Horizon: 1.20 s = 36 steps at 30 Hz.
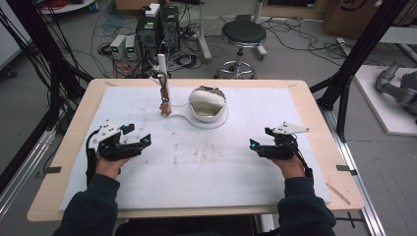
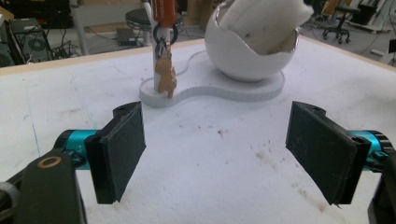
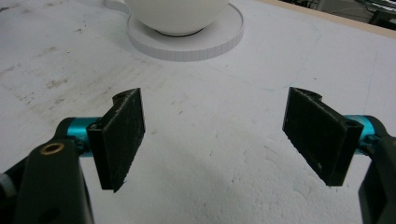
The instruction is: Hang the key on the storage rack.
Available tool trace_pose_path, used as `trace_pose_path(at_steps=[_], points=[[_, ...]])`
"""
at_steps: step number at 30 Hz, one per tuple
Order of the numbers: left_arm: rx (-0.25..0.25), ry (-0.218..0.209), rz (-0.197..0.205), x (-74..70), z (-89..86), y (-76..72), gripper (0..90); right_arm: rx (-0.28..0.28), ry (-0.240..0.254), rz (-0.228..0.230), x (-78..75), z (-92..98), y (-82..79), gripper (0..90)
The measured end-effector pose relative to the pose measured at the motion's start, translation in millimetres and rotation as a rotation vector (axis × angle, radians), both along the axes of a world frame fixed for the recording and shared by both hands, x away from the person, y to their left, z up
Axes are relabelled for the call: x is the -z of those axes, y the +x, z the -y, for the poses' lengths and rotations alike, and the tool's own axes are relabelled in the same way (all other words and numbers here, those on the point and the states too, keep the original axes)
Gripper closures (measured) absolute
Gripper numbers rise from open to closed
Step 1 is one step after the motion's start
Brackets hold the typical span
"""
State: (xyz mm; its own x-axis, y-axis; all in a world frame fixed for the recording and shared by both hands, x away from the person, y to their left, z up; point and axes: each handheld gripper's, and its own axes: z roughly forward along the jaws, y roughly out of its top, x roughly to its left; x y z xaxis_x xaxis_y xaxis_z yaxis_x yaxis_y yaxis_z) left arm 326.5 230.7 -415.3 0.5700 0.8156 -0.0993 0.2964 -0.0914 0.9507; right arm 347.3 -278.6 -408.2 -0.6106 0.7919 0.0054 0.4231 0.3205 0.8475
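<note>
Table (image 1: 314, 147): wooden top under a white mat (image 1: 216, 162) that is stained and scuffed near the middle. The mat is no hazard in itself, though a jaw dragged low across it could catch and pucker it, shifting whatever stands on it.

Stand (image 1: 209, 120): a flat white base of two joined discs at the far middle of the mat, well apart from both grippers. It looks light and is not visibly fixed down; a sideways push would likely slide the whole unit.

Bowl (image 1: 207, 103): a white, egg-like shell on the larger disc, with a white cloth (image 2: 261, 23) bulging out of its opening. Judged risk: a pull on the cloth at an angle could tip the bowl or drag it off its disc.

Post (image 1: 163, 83): upright on the smaller disc, thin and tall. A small brown charm (image 2: 166, 77) hangs from a ring on it. A clumsy approach could knock the post or leave the charm swinging, making a clean pinch difficult.

Left gripper (image 1: 140, 135): low over the near left of the mat, jaws spread wide, nothing between them.

Right gripper (image 1: 259, 140): low over the near right, jaws fully apart, holding nothing.

Both face a long reach; misjudged depth is the main concern.
</note>
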Motion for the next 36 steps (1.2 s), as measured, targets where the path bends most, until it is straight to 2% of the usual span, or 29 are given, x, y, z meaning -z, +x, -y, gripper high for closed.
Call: trace_pose_path(at_steps=[4, 7, 12, 36], points=[[-0.002, -0.001, 0.001, -0.2, -0.2, -0.4, 19.5, 0.004, 0.005, -0.002, 1.5, 0.8, -1.2, 21.3], [-0.005, -0.028, -0.003, 3.0, 1.1, 0.3, 19.5, 0.01, 0.012, 0.003, 1.9, 3.1, -2.1, 21.3], [0.004, -0.018, -0.007, 5.7, 4.3, 0.2, 19.5, 0.017, 0.019, 0.01, 1.5, 5.2, -2.8, 21.4], [0.023, -0.025, -0.011, 9.1, 6.1, -5.0, 19.5, 0.026, 0.015, 0.017, -0.1, 5.0, -5.9, 21.4]])
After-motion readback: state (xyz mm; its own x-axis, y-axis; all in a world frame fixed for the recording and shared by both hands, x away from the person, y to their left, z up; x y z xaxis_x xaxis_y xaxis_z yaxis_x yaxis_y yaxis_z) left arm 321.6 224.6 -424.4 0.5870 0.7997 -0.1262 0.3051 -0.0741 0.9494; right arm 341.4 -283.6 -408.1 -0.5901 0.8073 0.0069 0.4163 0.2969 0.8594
